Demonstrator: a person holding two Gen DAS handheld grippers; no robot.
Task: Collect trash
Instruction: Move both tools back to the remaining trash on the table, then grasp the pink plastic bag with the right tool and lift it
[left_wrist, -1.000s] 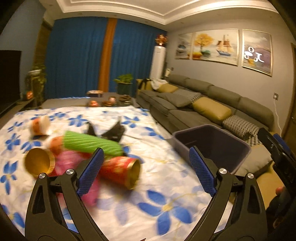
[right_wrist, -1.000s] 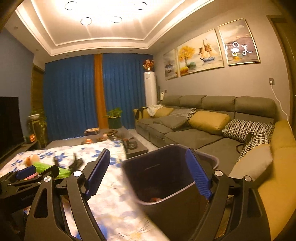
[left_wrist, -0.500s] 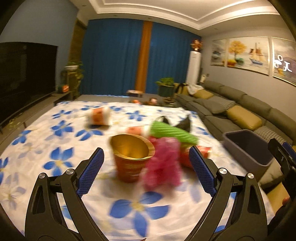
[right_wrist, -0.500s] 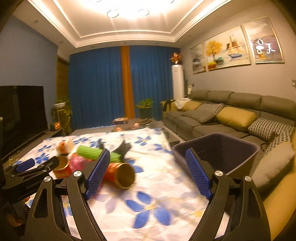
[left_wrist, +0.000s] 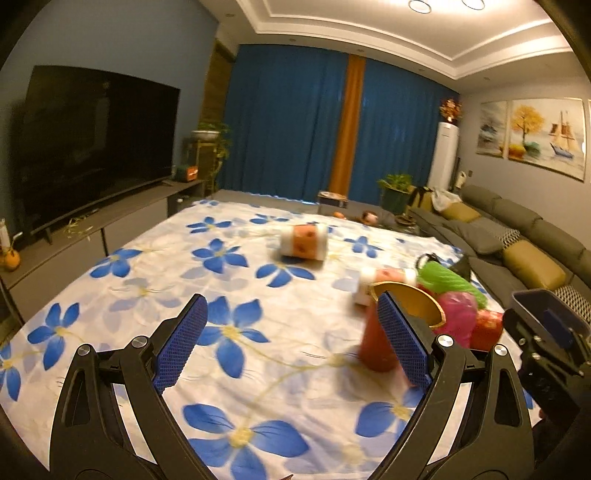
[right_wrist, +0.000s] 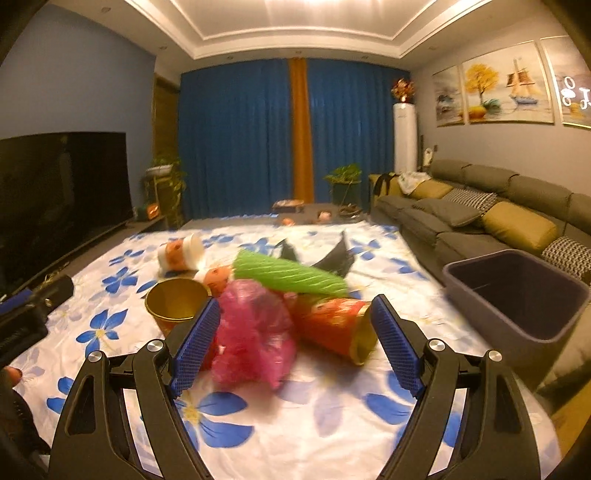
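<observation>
- Trash sits just ahead of the right gripper (right_wrist: 291, 343), whose jaws are spread wide and empty; the crumpled pink bag (right_wrist: 253, 332) lies between them, soft and light, best pinched at its bunched middle
- Right of the bag, a red tube (right_wrist: 332, 325) lies on its side, probably thin card that would crush if squeezed hard
- Beyond, a green ribbed wrapper (right_wrist: 291, 275); the grey bin (right_wrist: 517, 295) stands far right
- Left gripper (left_wrist: 291, 347) hovers level over the floral cloth (left_wrist: 147, 280), jaws apart and empty, the gold-lined cup (left_wrist: 376, 343) by its right finger
</observation>
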